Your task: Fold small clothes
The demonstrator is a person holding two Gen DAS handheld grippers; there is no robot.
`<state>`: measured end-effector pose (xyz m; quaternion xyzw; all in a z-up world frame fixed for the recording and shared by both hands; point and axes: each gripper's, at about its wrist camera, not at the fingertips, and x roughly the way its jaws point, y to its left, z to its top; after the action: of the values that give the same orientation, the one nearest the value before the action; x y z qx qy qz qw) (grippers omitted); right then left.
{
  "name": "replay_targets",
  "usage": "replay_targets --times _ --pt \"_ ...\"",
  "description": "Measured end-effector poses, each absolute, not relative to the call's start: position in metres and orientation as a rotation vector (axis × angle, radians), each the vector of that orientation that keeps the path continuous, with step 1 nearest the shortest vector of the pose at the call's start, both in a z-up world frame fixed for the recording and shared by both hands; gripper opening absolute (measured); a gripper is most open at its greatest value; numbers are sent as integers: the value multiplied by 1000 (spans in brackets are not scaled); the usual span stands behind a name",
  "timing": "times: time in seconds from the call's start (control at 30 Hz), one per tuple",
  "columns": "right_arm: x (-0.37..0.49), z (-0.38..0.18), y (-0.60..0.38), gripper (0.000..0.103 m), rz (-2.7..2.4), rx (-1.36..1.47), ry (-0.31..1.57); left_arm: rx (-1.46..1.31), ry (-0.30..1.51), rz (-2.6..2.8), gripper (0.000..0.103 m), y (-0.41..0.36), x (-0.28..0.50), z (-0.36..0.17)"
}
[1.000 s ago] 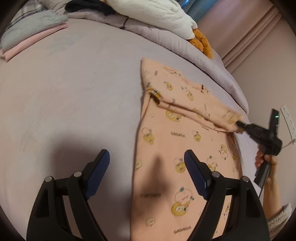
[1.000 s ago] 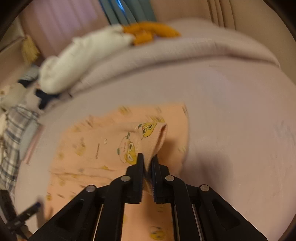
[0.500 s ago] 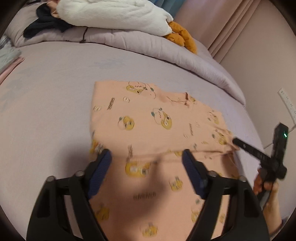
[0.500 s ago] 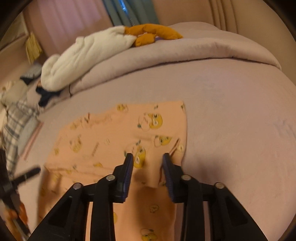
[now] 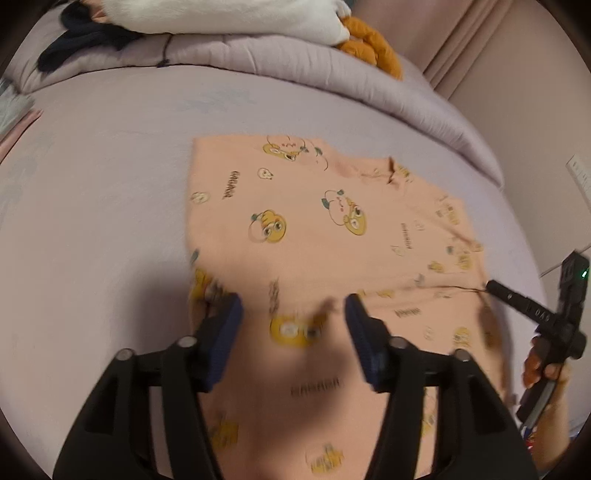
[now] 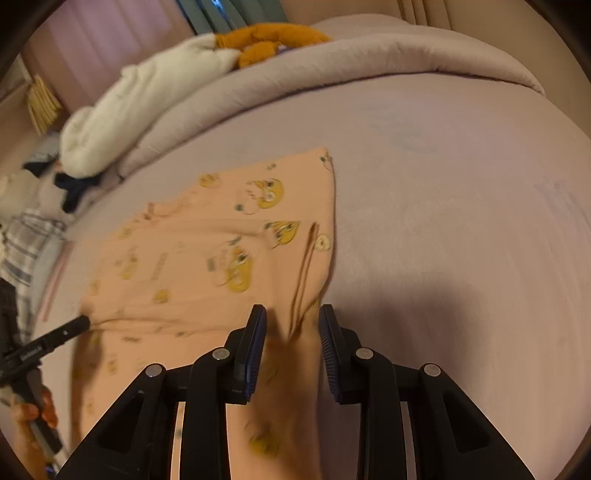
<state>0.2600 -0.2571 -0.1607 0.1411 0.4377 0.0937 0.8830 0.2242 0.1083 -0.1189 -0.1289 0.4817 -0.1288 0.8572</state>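
Note:
A peach child's garment (image 5: 314, 229) printed with yellow cartoon ducks lies on the lilac bed (image 5: 92, 221), its far part folded over the near part. It also shows in the right wrist view (image 6: 207, 258). My left gripper (image 5: 293, 325) is open just above the fold edge and holds nothing. My right gripper (image 6: 291, 332) is open over the garment's right edge, with a fabric ridge between its jaws. The right gripper also shows at the right in the left wrist view (image 5: 491, 286), and the left gripper at the left in the right wrist view (image 6: 83, 321).
A rolled lilac duvet (image 5: 295, 62) lies across the back of the bed, with a white blanket (image 5: 221, 14), an orange plush toy (image 5: 369, 44) and dark clothing (image 5: 85, 40) on it. Plaid and folded clothes (image 6: 26, 236) lie at the left. A wall (image 5: 535, 110) stands at the right.
The right gripper carried the garment's end over, laid it flat and opened, letting it go. The left gripper moved forward over the fold edge and its jaws came closer together.

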Motion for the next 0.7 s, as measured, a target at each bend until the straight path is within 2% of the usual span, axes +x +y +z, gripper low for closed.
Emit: replay_targets --times 0.07,0.13,0.43,0.7 --pt "243 -156 -262 39 222 319 901 -301 993 -269 74 121 204 -112" --pt "228 -155 -267 43 247 341 907 -326 992 -273 76 130 186 -110" --pt "174 -172 -284 44 321 421 991 -476 1079 -302 76 158 106 -134" --pt "148 -187 -295 44 394 477 1054 -487 1094 -374 76 146 86 -137"
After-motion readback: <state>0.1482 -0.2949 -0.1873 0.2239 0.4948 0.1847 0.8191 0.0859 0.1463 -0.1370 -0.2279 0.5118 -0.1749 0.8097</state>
